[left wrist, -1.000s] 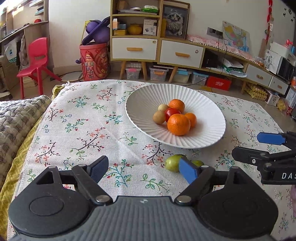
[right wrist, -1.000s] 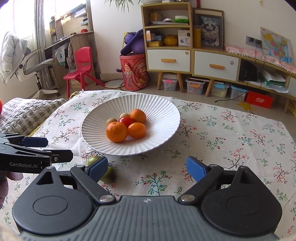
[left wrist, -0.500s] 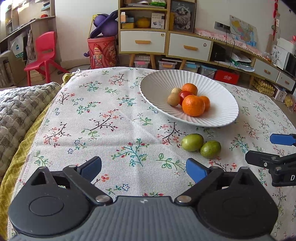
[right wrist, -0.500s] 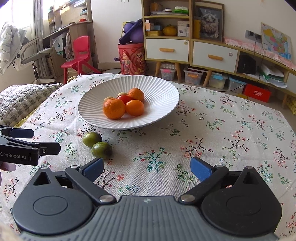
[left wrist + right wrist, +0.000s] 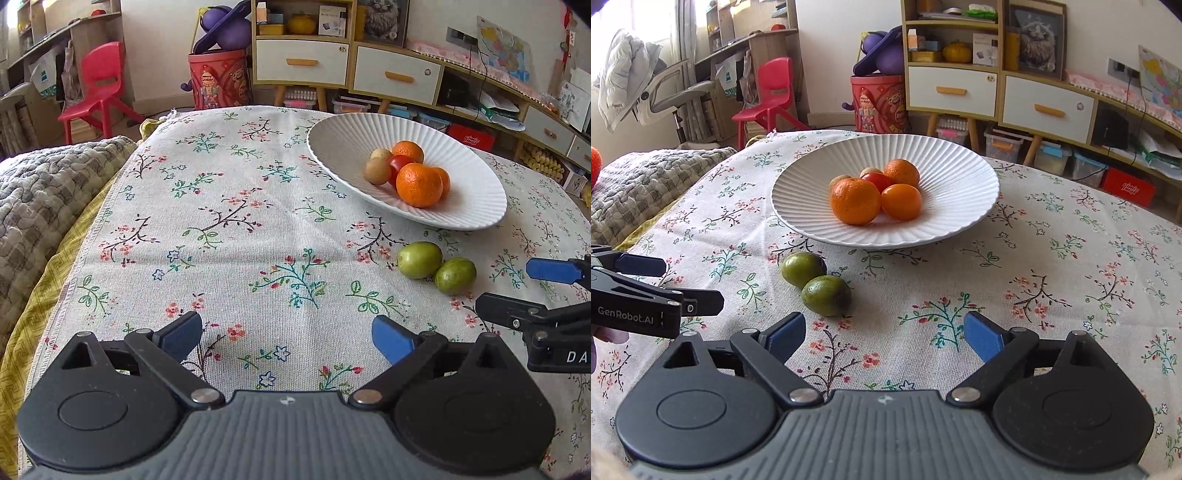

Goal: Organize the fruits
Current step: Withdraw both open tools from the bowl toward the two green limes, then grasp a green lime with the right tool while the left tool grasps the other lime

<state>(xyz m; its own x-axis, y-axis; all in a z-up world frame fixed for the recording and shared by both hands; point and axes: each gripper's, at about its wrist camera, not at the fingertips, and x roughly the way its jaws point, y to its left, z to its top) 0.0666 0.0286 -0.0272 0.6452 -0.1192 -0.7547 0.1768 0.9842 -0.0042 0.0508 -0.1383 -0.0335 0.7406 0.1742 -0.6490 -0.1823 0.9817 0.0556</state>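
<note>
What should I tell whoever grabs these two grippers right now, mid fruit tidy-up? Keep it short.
Left gripper: open, empty, low over the floral tablecloth.
Right gripper: open, empty, near the loose fruit.
White plate: holds three oranges, a red fruit and two small tan ones.
Two green fruits: on the cloth in front of the plate, touching each other.
Done: six pieces in the plate.
Left: pick up both green fruits and place them in the plate; the right gripper looks closer.

Left claw and right claw agape.
</note>
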